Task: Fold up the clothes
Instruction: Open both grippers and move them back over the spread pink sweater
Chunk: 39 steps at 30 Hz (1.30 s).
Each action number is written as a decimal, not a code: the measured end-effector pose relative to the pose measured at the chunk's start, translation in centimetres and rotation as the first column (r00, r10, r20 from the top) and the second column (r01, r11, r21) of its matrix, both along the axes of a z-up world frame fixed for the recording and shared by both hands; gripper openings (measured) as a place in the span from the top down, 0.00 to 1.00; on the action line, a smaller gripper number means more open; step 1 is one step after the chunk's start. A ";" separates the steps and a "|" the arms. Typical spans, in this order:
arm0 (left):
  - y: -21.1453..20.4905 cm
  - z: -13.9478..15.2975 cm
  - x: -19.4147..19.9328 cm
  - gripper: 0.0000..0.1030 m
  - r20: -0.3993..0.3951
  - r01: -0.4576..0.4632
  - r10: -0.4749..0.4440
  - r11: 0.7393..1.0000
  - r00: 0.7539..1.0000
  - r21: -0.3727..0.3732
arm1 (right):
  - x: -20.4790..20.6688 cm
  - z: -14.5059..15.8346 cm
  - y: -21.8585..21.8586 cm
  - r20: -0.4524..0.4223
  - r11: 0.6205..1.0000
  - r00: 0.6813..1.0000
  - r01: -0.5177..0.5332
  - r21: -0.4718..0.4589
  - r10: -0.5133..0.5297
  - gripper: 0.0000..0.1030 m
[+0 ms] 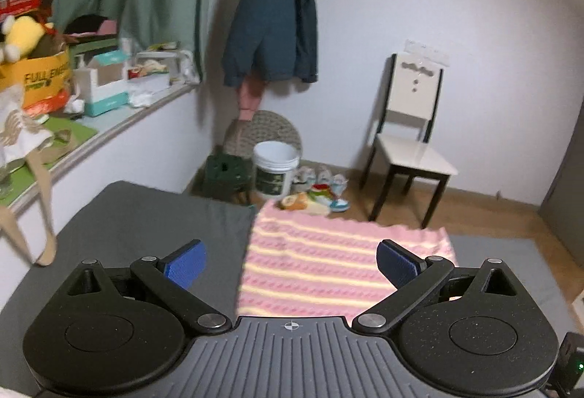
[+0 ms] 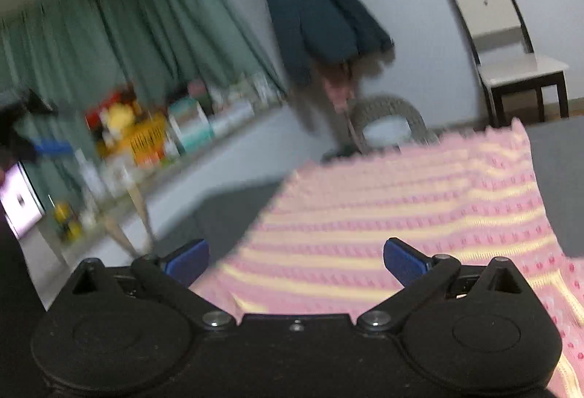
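A pink knitted garment with pale yellow stripes (image 1: 328, 263) lies flat on a dark grey mat (image 1: 146, 226). My left gripper (image 1: 291, 268) hovers over its near edge, wide open, blue pads apart and nothing between them. In the right wrist view the same striped garment (image 2: 419, 208) spreads ahead and to the right, blurred by motion. My right gripper (image 2: 296, 264) is also wide open above the cloth, holding nothing. Its left blue pad (image 2: 189, 263) sits over the garment's left edge.
A cluttered windowsill (image 1: 73, 87) with boxes and a yellow plush toy runs along the left under green curtains. A dark coat (image 1: 272, 18) hangs on the wall. A white bucket (image 1: 275, 169), shoes and a white chair (image 1: 408, 138) stand beyond the mat.
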<state>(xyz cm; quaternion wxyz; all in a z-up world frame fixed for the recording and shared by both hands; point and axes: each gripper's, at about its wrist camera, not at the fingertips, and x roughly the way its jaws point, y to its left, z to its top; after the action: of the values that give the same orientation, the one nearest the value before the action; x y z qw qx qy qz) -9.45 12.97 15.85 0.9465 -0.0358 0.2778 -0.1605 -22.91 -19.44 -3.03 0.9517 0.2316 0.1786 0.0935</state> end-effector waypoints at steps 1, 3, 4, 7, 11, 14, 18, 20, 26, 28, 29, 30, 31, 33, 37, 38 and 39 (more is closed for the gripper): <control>-0.5 0.3 0.5 0.03 -0.016 0.013 -0.013 1.000 1.000 -0.014 | -0.3 0.7 -0.2 0.033 1.000 0.999 0.009 0.013 -0.009 0.00; -1.3 -0.1 1.7 0.03 -0.062 0.023 -0.025 0.999 0.998 -0.046 | -0.5 1.5 -0.5 0.086 0.999 0.995 0.044 0.020 -0.046 0.00; -1.3 -0.9 2.2 0.03 -0.091 0.013 -0.018 0.998 0.996 -0.060 | -0.3 1.6 -0.7 0.094 0.998 0.993 0.066 0.017 -0.067 0.00; -0.8 -4.5 3.4 0.03 -0.186 -0.035 0.018 0.995 0.982 -0.090 | 0.1 0.8 -1.3 0.094 0.995 0.991 0.096 0.001 -0.096 0.00; 1.9 -11.9 4.3 0.03 -0.336 -0.144 0.098 0.983 0.937 -0.114 | 0.8 -0.6 -2.5 0.067 0.998 0.996 0.065 -0.012 -0.064 0.00; 4.2 -16.8 4.4 0.03 -0.440 -0.221 0.118 0.956 0.890 -0.190 | 1.8 -1.9 -3.5 0.004 0.998 0.999 0.051 0.033 -0.051 0.00; 6.0 -21.6 4.1 0.06 -0.551 -0.315 0.129 0.913 0.825 -0.258 | 2.3 -3.8 -5.4 -0.100 0.977 0.994 0.054 0.206 -0.034 0.00; 6.6 -23.6 4.2 0.16 -0.596 -0.339 0.123 0.902 0.793 -0.265 | 2.5 -4.1 -5.8 -0.112 0.971 0.993 0.054 0.233 -0.028 0.00; 6.6 -29.0 5.2 0.31 -0.692 -0.379 0.068 0.873 0.719 -0.307 | 3.6 -4.5 -5.4 -0.124 0.976 0.992 0.032 0.213 -0.005 0.00; 6.4 -30.4 5.7 0.44 -0.700 -0.404 0.063 0.851 0.711 -0.334 | 4.0 -4.7 -5.1 -0.137 0.979 0.990 0.021 0.204 0.008 0.00; 6.3 -31.0 5.9 0.47 -0.705 -0.423 0.064 0.837 0.706 -0.348 | 4.2 -4.8 -4.9 -0.146 0.980 0.989 0.016 0.197 0.013 0.00; 6.2 -31.6 6.0 0.49 -0.710 -0.443 0.067 0.821 0.701 -0.359 | 4.3 -4.9 -4.8 -0.154 0.982 0.988 0.011 0.191 0.019 0.00; 6.2 -32.0 6.1 0.54 -0.711 -0.455 0.070 0.811 0.700 -0.369 | 4.3 -5.0 -4.8 -0.160 0.982 0.987 0.007 0.187 0.024 0.00; 6.6 -32.1 5.8 0.77 -0.714 -0.477 0.089 0.800 0.695 -0.365 | 4.4 -5.1 -4.8 -0.172 0.983 0.985 0.009 0.185 0.024 0.00; 7.2 -31.0 5.3 0.91 -0.664 -0.472 0.148 0.814 0.733 -0.339 | 4.4 -5.1 -4.9 -0.173 0.982 0.985 0.013 0.187 0.020 0.00; 6.9 -30.3 5.5 0.91 -0.640 -0.449 0.164 0.837 0.751 -0.312 | 4.4 -5.2 -4.9 -0.175 0.983 0.984 0.014 0.186 0.019 0.00; 6.3 -29.1 5.9 0.92 -0.594 -0.406 0.187 0.876 0.783 -0.260 | 4.3 -5.2 -4.9 -0.177 0.983 0.984 0.015 0.184 0.018 0.00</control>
<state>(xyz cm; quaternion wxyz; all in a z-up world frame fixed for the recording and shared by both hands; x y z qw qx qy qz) -3.55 19.28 -13.29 0.8141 -0.3042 0.4932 -0.0394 -18.63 -24.37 -8.26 0.9063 0.3260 0.2537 0.0893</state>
